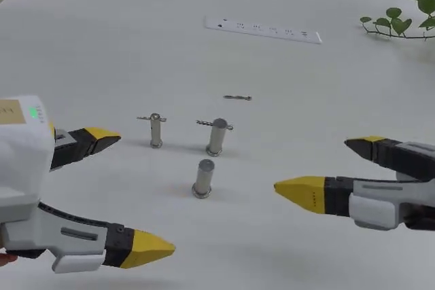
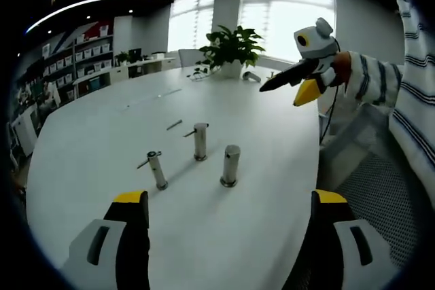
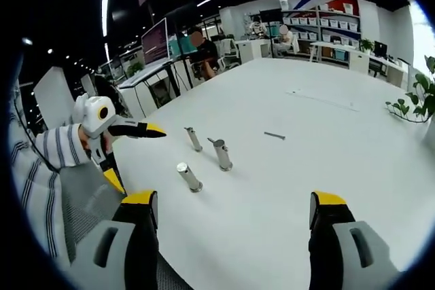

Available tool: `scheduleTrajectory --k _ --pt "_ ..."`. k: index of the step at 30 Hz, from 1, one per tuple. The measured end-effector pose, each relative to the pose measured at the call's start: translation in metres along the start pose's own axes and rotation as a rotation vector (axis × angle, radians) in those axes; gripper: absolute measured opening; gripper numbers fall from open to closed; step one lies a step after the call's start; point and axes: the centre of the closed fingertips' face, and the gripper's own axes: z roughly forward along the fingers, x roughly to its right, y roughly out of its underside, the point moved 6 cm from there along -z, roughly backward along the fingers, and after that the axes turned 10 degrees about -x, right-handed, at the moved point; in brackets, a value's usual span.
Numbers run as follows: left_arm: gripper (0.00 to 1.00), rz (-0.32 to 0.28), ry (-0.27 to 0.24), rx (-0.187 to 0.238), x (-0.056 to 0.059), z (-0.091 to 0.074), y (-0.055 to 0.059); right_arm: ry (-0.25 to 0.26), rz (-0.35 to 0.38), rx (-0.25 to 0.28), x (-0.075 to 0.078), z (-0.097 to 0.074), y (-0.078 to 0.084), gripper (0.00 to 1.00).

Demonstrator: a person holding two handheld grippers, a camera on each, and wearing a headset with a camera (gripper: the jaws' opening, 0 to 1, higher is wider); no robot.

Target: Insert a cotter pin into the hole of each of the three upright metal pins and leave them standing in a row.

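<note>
Three upright metal pins stand on the white table (image 1: 102,45). The left pin (image 1: 155,131) and the middle pin (image 1: 217,136) each carry a cotter pin through the top. The nearer pin (image 1: 203,178) has none in it. A loose cotter pin (image 1: 237,98) lies flat behind them. My left gripper (image 1: 126,195) is open at the lower left, apart from the pins. My right gripper (image 1: 326,168) is open at the right, holding nothing. The pins (image 2: 197,157) also stand ahead of the left jaws, and the pins (image 3: 200,157) ahead of the right jaws.
A white power strip (image 1: 263,30) lies at the back of the table. A leafy plant (image 1: 404,18) reaches in at the back right. In the right gripper view, desks, shelves and people sit beyond the table's far edge.
</note>
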Motion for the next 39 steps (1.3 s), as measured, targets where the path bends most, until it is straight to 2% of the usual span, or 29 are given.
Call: scheduleTrajectory --k 2,7,11,14,16,20,24,30,31,36,39 --pt "0.98 -0.033 0.011 0.027 0.001 -0.001 0.000 0.002 -0.031 -0.019 0.006 0.000 -0.007 0.91" --pt "0.99 -0.038 0.022 0.023 0.002 -0.001 0.003 0.016 -0.105 -0.046 0.018 0.001 -0.027 0.90" --pt "0.98 -0.050 0.031 0.035 0.004 -0.002 0.003 0.027 -0.201 -0.107 0.029 0.007 -0.042 0.89" --pt "0.97 -0.069 0.037 0.052 0.005 -0.002 0.002 0.025 -0.264 -0.182 0.038 0.013 -0.046 0.85" --pt "0.97 -0.070 0.043 0.053 0.007 -0.002 0.003 0.019 -0.300 -0.190 0.040 0.019 -0.052 0.82" --pt "0.97 -0.063 0.052 0.043 0.007 -0.001 0.004 -0.011 -0.327 -0.214 0.042 0.028 -0.059 0.76" --pt "0.97 -0.061 0.067 0.047 0.009 -0.001 0.004 -0.030 -0.413 -0.257 0.041 0.038 -0.068 0.74" --pt "0.97 -0.028 0.034 0.011 0.003 -0.004 0.008 -0.061 -0.526 -0.334 0.039 0.050 -0.082 0.68" --pt "0.96 -0.030 0.032 0.011 0.001 -0.005 0.008 -0.066 -0.543 -0.342 0.044 0.053 -0.087 0.68" --pt "0.97 -0.061 0.017 0.056 -0.006 -0.013 0.007 -0.071 -0.622 -0.376 0.047 0.065 -0.105 0.67" --pt "0.97 -0.062 0.001 0.059 -0.008 -0.016 0.008 -0.078 -0.665 -0.408 0.048 0.072 -0.113 0.67"
